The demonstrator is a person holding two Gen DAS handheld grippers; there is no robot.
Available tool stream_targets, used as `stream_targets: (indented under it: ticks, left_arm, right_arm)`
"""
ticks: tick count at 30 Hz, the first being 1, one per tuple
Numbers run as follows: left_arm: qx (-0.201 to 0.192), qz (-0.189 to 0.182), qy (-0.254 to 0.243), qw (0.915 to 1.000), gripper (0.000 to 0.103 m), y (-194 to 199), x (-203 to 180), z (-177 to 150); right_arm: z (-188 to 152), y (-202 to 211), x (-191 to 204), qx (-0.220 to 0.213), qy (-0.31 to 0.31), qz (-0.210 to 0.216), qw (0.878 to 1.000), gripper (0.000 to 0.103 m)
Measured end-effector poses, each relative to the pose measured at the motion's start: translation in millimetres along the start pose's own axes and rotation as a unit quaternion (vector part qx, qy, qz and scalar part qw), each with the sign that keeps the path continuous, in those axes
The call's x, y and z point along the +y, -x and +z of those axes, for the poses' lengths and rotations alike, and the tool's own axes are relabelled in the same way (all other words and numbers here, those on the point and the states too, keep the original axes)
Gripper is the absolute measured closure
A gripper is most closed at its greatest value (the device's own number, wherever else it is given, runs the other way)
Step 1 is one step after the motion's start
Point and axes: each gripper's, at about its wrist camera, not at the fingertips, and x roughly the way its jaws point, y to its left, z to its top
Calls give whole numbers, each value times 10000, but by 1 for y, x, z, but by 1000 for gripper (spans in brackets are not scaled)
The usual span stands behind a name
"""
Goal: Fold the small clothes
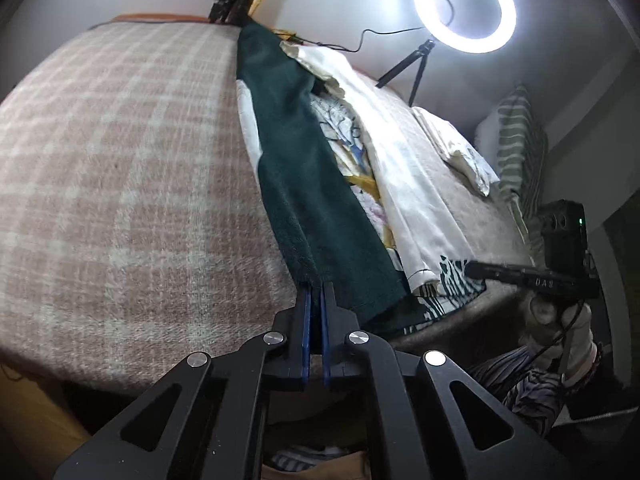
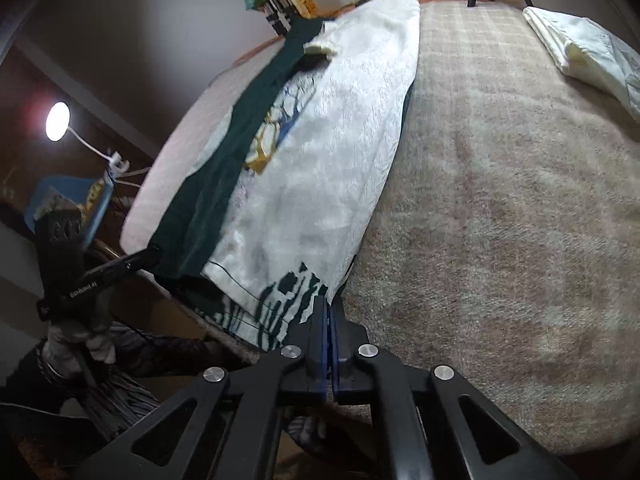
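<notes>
1. Lying lengthwise on the bed (image 1: 120,168), which is covered with a pink-and-cream checked blanket: a dark green garment (image 1: 304,184), stretched toward the far edge.
2. Left gripper (image 1: 317,292): fingers (image 1: 306,312) closed together, pinching the near hem of the dark green garment; the cloth runs straight away from the tips.
3. Cream-white garment (image 2: 320,160): laid beside the green one and partly over it, with a dark zebra-like print at its near edge; a blue-and-yellow patterned piece shows between the two.
4. Right gripper (image 2: 329,308): fingers (image 2: 320,320) shut, nipping the near corner of the cream-white garment at the printed hem.
5. Both grippers sit at the near edge of the bed, well apart from each other; each is visible from the other's camera, held in a light-gloved hand (image 2: 76,344).
6. Folded pale cloth (image 2: 584,48): on the blanket toward the far right, well apart from the spread garments.
7. Ring light (image 1: 464,12): lit, on a small tripod at the far side of the bed.
8. Striped green-and-white pillow (image 1: 516,152): at the bed's right end.
</notes>
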Motion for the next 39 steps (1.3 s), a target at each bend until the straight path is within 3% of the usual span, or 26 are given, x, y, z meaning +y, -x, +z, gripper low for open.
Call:
stream_targets:
  ticks: [5, 14, 19, 26, 39]
  left_arm:
    - [107, -89, 147, 9998, 101, -4, 7, 1]
    - [-350, -525, 218, 9978, 101, 14, -3, 45]
    - [-605, -433, 119, 9972, 101, 11, -1, 79]
    - [-624, -217, 47, 9978, 101, -11, 11, 122]
    - [-498, 388, 24, 9980, 101, -69, 48, 171]
  right_arm:
    - [-1, -8, -13, 178, -303, 118, 9993, 103]
    - [29, 9, -18, -122, -882, 983, 9912, 103]
    - [62, 19, -15, -366, -770, 985, 9915, 103]
    - [109, 13, -25, -532, -769, 881, 9917, 103]
    - [180, -44, -69, -412, -1357, 573, 9882, 103]
